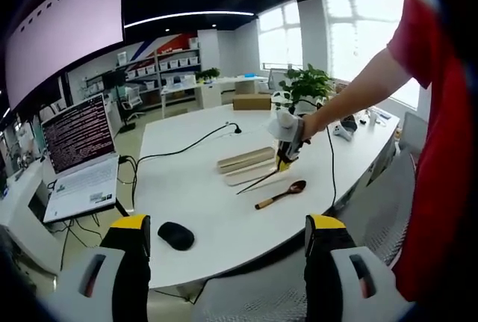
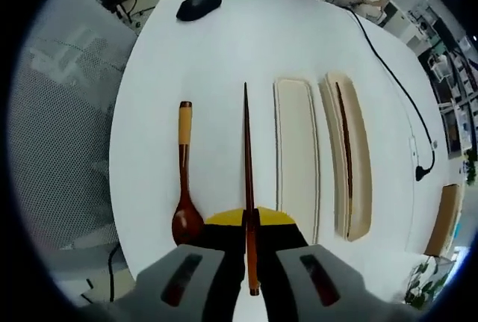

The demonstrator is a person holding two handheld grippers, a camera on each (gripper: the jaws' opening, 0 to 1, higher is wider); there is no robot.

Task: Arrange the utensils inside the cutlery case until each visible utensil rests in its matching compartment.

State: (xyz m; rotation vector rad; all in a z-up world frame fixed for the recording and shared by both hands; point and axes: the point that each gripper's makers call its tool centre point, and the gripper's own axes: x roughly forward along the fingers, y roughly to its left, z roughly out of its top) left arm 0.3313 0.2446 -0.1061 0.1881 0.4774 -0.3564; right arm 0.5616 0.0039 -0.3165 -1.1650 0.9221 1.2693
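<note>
While right gripper [image 2: 250, 251] fingers clamp the thin dark-red wooden chopstick [image 2: 247, 180] above the white desk [image 2: 224, 53] | left gripper [image 1: 224, 243] released, hovering near | chopstick looks light, stiff, slippery: pinch near thick end | beige open cutlery case [image 2: 347, 161] lies just right.

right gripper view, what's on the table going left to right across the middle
spoon → chopstick held in the right gripper → case lid → case tray with a second chopstick in it
</note>
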